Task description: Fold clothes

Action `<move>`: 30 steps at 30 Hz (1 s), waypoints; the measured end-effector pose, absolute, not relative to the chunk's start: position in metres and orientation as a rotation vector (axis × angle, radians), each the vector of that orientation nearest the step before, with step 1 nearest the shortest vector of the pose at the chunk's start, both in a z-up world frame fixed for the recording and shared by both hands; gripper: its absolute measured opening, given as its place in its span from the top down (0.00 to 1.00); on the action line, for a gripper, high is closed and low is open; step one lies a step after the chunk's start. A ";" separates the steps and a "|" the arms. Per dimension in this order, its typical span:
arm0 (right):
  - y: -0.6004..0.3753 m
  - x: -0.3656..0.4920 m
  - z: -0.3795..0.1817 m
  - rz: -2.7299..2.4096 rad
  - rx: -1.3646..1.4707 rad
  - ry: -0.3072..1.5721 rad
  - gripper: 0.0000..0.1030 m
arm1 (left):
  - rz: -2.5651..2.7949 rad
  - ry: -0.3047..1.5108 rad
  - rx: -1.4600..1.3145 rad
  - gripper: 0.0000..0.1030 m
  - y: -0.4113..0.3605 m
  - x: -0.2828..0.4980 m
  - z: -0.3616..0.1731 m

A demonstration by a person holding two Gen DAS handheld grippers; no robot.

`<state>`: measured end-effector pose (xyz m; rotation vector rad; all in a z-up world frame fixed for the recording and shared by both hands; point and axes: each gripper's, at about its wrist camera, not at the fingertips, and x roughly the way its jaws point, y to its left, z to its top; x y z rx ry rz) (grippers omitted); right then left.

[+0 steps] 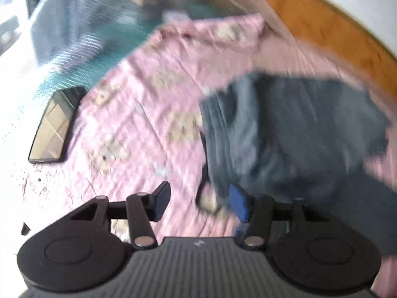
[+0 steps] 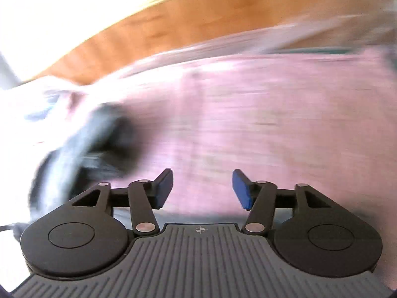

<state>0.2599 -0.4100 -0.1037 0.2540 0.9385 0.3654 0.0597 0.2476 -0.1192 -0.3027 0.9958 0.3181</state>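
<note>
A dark grey garment lies crumpled on a pink patterned bedspread at the right of the left wrist view. My left gripper is open just above the bedspread, its right pad close to the garment's near edge, nothing between the fingers. In the right wrist view, heavily blurred, the same dark garment shows at the left over the pink bedspread. My right gripper is open and holds nothing, with the garment off to its left.
A black phone lies on the bedspread's left part. Teal cloth is beyond it. A wooden headboard runs along the far right; the same headboard crosses the top of the right wrist view.
</note>
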 end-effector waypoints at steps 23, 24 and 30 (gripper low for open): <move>-0.284 0.273 -0.046 0.284 -0.533 0.511 0.82 | 0.217 1.017 -0.185 0.42 0.237 0.250 -0.180; -0.287 0.281 -0.066 0.305 -0.393 0.589 0.70 | 0.235 1.023 -0.190 0.40 0.242 0.254 -0.183; -0.275 0.331 -0.176 0.437 0.289 0.963 0.38 | 0.244 1.072 -0.031 0.35 0.238 0.282 -0.193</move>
